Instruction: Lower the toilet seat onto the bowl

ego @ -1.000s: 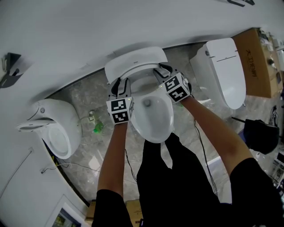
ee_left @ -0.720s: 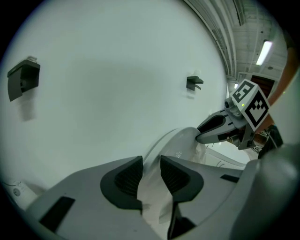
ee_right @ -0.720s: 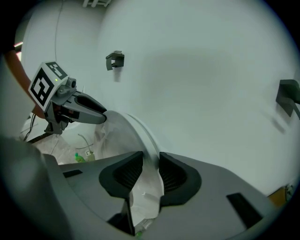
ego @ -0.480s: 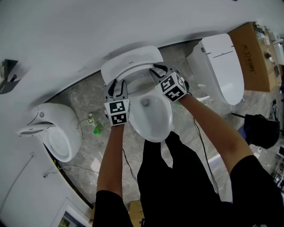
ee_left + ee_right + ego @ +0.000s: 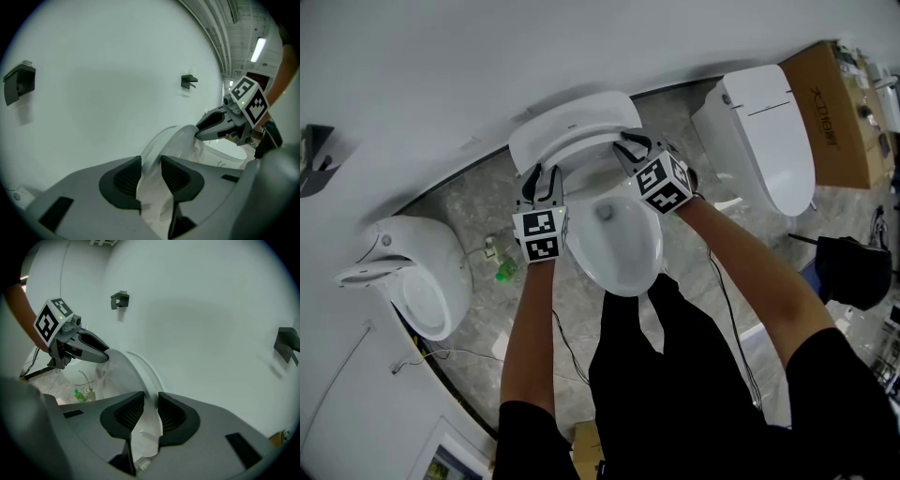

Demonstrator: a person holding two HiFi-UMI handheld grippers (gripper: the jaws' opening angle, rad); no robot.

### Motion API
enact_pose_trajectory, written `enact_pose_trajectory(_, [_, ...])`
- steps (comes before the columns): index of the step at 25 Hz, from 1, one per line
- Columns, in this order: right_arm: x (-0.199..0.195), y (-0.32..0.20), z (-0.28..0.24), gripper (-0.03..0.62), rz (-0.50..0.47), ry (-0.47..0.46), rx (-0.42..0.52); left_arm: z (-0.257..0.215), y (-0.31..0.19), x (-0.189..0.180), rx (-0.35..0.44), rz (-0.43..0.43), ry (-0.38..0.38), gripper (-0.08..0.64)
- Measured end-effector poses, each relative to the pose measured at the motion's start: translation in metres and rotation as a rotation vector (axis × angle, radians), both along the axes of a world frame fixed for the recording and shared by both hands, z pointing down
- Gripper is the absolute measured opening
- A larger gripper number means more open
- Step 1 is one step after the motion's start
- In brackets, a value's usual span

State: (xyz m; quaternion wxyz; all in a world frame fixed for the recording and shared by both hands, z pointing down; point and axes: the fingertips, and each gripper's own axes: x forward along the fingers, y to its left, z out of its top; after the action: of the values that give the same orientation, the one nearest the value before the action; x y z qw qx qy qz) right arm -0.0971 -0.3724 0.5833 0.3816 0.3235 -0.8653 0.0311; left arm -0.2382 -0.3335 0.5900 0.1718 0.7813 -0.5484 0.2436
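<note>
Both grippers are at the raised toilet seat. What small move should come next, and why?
Probably tip the toilet seat forward toward the bowl with both grippers together. The left gripper grips one side of its rim, the right gripper has just been closing its jaws on the other, and the seat stands upright.

Bowl [image 5: 619, 253] sits dead centre, toilet seat [image 5: 581, 141] up behind it against the wall [image 5: 487, 56]. Second toilet [image 5: 764, 131] on the right, box [image 5: 844, 117] past that, third toilet [image 5: 412, 277] left, bottle [image 5: 504, 272] on the floor [image 5: 473, 202] between.
</note>
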Motion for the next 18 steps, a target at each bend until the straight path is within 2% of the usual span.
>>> enact_pose_trajectory(9, [0.011, 0.026, -0.008, 0.106, 0.031, -0.04, 0.001, -0.007, 0.027, 0.01, 0.017, -0.014, 0.012, 0.135])
enact_pose_trajectory(18, [0.025, 0.067, -0.014, 0.109, 0.006, -0.054, -0.012, -0.013, 0.068, 0.024, -0.02, -0.081, 0.029, 0.141])
